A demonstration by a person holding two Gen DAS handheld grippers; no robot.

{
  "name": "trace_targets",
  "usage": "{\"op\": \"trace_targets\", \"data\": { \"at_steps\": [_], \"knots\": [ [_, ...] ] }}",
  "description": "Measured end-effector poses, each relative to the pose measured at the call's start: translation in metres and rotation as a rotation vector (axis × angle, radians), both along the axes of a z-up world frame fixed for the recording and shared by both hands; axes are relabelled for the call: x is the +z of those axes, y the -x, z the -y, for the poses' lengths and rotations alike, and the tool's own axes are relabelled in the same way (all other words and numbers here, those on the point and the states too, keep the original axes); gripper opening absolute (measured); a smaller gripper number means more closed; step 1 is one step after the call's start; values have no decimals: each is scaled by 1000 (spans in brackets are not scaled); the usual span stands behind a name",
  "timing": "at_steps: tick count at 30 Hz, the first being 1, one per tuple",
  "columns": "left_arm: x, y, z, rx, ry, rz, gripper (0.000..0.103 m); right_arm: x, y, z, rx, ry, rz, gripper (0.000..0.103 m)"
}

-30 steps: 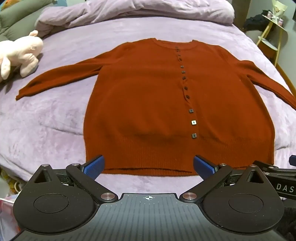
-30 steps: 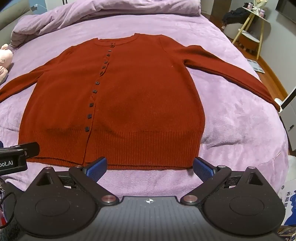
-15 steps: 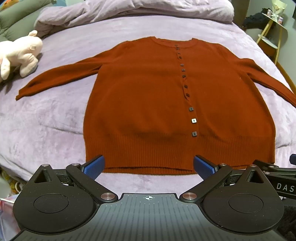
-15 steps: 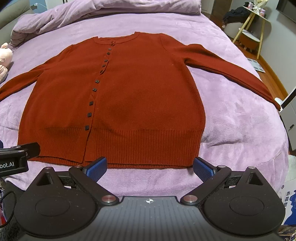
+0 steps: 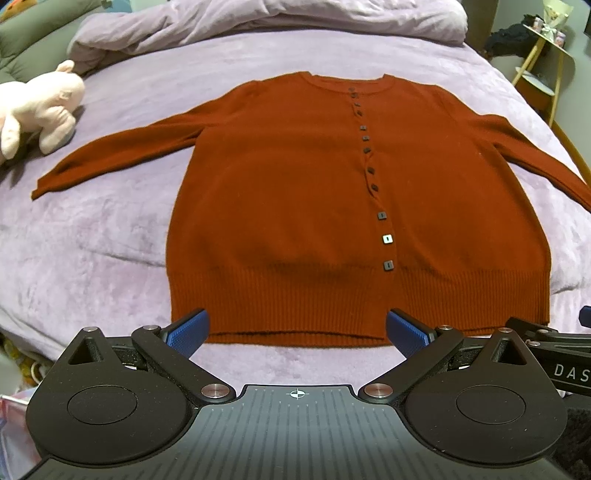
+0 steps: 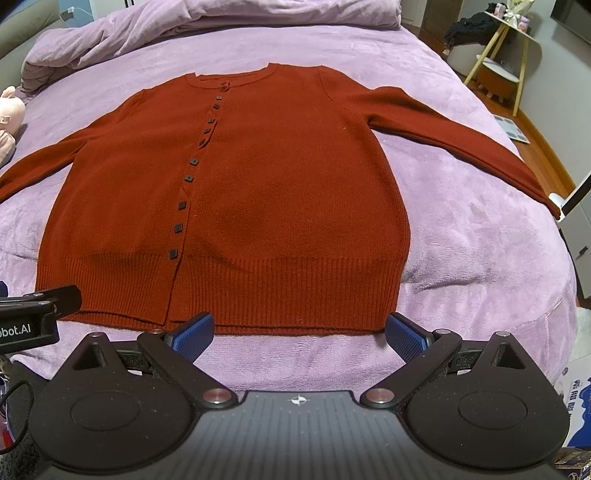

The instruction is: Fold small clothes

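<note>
A rust-red buttoned cardigan (image 5: 288, 192) lies flat and face up on a purple bed, both sleeves spread out to the sides. It also shows in the right wrist view (image 6: 280, 192). My left gripper (image 5: 297, 332) is open and empty, hovering just short of the ribbed hem, left of the button line. My right gripper (image 6: 299, 332) is open and empty, just short of the hem on the cardigan's right half. The right gripper's body (image 5: 554, 354) shows at the left view's right edge.
A pink plush toy (image 5: 40, 110) lies on the bed (image 5: 92, 229) at the far left. A bunched purple duvet (image 5: 258, 18) lies along the far end. A yellow-legged side table (image 6: 495, 70) stands beyond the bed's right side.
Both grippers have edged slightly forward toward the hem; the cardigan sits a little higher in the views. Both stay open.
</note>
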State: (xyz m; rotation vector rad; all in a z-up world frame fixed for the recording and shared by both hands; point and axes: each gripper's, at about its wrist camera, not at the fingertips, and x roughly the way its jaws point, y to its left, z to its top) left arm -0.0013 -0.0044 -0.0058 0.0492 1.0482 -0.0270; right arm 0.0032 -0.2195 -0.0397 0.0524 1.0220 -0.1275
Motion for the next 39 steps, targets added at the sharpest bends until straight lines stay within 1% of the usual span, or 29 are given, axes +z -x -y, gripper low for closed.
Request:
{"op": "trace_targets", "data": {
  "at_steps": [39],
  "knots": [
    [-5,0,2,-6,2,-17,103,0,0,-1,-2,-9,1,99]
  ]
}}
